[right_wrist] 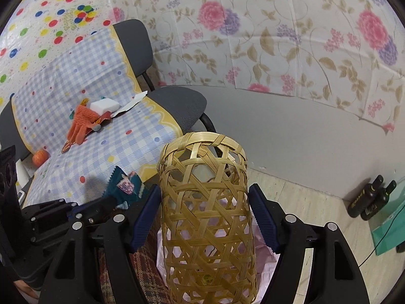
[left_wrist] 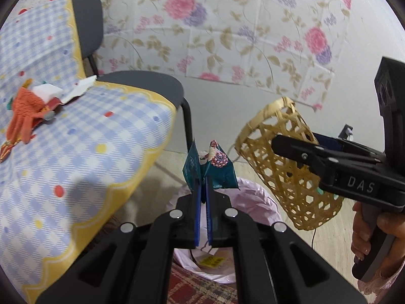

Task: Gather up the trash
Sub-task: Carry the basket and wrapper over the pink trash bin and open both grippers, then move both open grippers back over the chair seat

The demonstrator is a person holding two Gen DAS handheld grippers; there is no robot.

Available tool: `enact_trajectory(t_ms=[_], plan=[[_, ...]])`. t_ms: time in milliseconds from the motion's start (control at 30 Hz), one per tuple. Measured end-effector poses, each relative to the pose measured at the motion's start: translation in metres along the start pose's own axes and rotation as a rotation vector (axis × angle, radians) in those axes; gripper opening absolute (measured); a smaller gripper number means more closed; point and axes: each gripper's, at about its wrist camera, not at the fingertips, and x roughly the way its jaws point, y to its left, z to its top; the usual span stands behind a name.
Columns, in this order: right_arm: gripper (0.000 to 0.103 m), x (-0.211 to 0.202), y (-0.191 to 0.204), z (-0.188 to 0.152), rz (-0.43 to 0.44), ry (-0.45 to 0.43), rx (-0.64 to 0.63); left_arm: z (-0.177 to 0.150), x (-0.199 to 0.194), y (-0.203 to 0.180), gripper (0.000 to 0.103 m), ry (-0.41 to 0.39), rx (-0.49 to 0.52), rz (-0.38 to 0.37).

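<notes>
Over pink crinkled liner (left_wrist: 255,202), tongs (right_wrist: 206,215) clasp cylindrical woven basket (right_wrist: 206,202).

Your left tool (left_wrist: 203,190) is matte black plastic with flat blue pads and round silver screw heads along its arms. Your right tool (right_wrist: 206,217) matches it: black arms, dark blue pads with toothed edges, silver screws, white "DAS" lettering on its side. Your right hand (left_wrist: 374,235) shows a pink patterned sleeve.
</notes>
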Motion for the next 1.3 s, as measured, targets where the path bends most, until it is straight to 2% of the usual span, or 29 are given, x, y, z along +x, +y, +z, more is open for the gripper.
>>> enact_trajectory(t_ms=[67, 133, 167, 200, 267, 433, 800, 967, 1300], plan=[[0.072, 0.003, -0.003, 0.000, 0.003, 0.002, 0.005, 0.001, 0.005, -0.003, 0.003, 0.009, 0.005, -0.007], [0.073, 0.006, -0.007, -0.001, 0.006, 0.007, 0.017, 0.002, 0.008, -0.003, 0.011, 0.017, 0.005, -0.005], [0.074, 0.009, -0.010, -0.002, 0.011, 0.016, 0.018, 0.002, 0.010, -0.004, 0.019, 0.025, 0.003, -0.003], [0.075, 0.011, -0.012, -0.002, 0.015, 0.021, 0.024, 0.003, 0.013, -0.003, 0.034, 0.035, 0.001, -0.004], [0.076, 0.015, -0.015, -0.003, 0.026, 0.033, 0.045, 0.002, 0.016, -0.002, 0.053, 0.048, -0.007, -0.002], [0.076, 0.013, -0.018, 0.001, 0.022, 0.018, 0.055, 0.003, 0.005, 0.007, 0.053, 0.031, 0.000, 0.026], [0.076, 0.013, 0.002, 0.017, 0.041, -0.006, 0.008, 0.019, -0.044, 0.052, 0.053, -0.092, -0.094, 0.148], [0.076, 0.023, 0.024, 0.029, 0.066, -0.002, -0.032, 0.019, -0.062, 0.079, 0.053, -0.119, -0.136, 0.216], [0.076, 0.053, 0.093, 0.058, 0.151, -0.004, -0.143, 0.023, -0.098, 0.151, 0.053, -0.154, -0.230, 0.391]])
